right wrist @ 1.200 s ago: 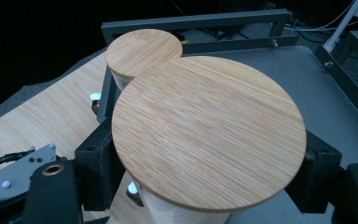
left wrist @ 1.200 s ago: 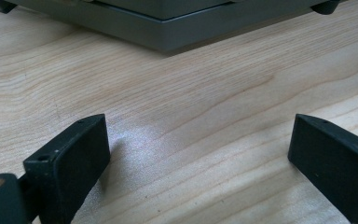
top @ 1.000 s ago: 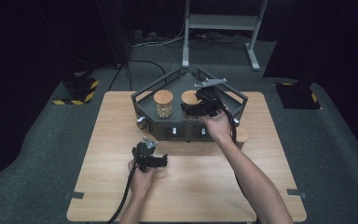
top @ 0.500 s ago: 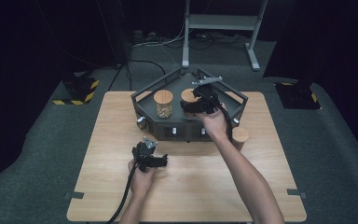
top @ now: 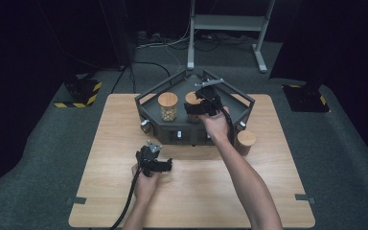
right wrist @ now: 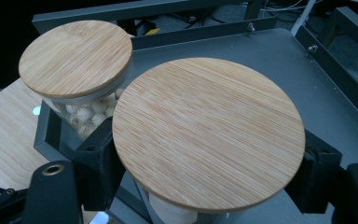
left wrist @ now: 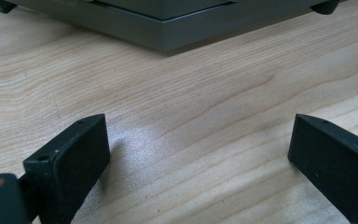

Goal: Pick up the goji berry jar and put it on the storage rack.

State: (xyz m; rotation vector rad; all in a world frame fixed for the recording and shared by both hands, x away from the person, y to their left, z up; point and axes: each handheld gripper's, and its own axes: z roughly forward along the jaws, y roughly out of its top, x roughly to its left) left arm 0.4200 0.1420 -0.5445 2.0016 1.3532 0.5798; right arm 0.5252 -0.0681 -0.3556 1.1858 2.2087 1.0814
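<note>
A jar with a round bamboo lid (right wrist: 208,130) is held by the right gripper (top: 202,106) over the dark grey tray (top: 235,103) at the far side of the worktop (top: 220,191). In the right gripper view, the two black jaws are closed against the jar just under the lid, one on each side, and the lid is slightly tilted toward the camera. Whether the jar's bottom touches the tray floor cannot be told. Just beside it, to the left in this view, a second jar (right wrist: 76,56) with the same kind of lid is seen, and small pale round pieces are visible through its glass. In the high view this second jar (top: 167,106) is standing upright in the left part of the tray.

The left gripper (top: 153,160) is held low over the bare wood, near the front edge of the tray and well apart from the right one. In the left gripper view its jaws are spread wide, and nothing is between them except the wood grain.

A third lidded jar (top: 246,142) is placed on the worktop, just beside the right front corner of the tray.
</note>
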